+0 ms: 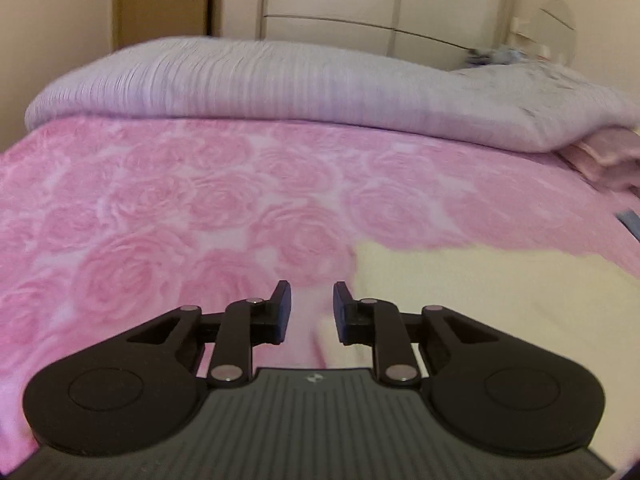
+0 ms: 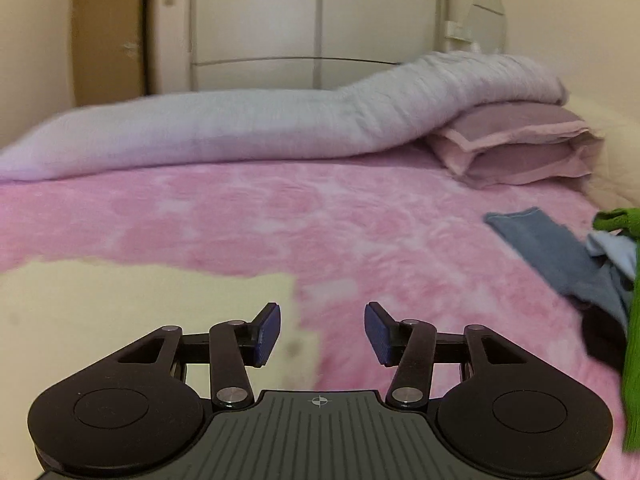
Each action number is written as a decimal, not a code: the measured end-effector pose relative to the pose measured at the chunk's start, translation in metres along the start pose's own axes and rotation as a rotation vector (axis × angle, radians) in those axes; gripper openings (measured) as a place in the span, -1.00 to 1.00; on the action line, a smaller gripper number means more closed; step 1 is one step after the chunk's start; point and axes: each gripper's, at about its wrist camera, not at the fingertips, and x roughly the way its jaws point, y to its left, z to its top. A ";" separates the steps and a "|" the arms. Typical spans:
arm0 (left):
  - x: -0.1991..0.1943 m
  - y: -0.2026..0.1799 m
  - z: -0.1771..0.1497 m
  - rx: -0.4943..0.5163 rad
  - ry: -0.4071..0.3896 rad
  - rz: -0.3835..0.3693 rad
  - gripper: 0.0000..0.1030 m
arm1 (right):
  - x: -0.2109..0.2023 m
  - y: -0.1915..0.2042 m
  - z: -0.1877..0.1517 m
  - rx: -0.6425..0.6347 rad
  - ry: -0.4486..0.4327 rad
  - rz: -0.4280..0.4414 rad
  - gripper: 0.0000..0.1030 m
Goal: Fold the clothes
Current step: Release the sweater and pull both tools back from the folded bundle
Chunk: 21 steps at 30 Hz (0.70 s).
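Note:
A pale yellow cloth [image 1: 500, 300] lies flat on the pink rose-patterned blanket [image 1: 200, 200]; it also shows in the right wrist view [image 2: 120, 312]. My left gripper [image 1: 312, 312] is open and empty, just above the cloth's left edge. My right gripper [image 2: 322, 332] is open and empty, over the cloth's right edge and the blanket [image 2: 360, 224]. A pile of clothes lies at the right: a blue-grey garment [image 2: 560, 256], a green one [image 2: 628, 320] and a dark one [image 2: 604, 340].
A folded lilac duvet [image 1: 280, 92] runs across the far side of the bed, also in the right wrist view [image 2: 280, 124]. A pink pillow [image 2: 516, 148] lies under its right end. A white wardrobe [image 2: 320, 28] and a door [image 1: 160, 0] stand behind.

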 end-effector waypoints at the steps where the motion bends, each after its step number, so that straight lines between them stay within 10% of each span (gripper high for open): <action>1: -0.015 -0.006 -0.007 0.004 -0.010 -0.021 -0.66 | -0.013 0.010 -0.006 -0.005 0.004 0.028 -0.02; 10: -0.036 -0.049 -0.083 0.035 0.063 0.029 -0.70 | -0.024 0.080 -0.099 -0.095 0.058 0.023 -0.03; 21: -0.076 -0.042 -0.090 -0.081 0.081 0.064 -0.75 | -0.073 0.064 -0.102 0.119 0.047 -0.063 -0.03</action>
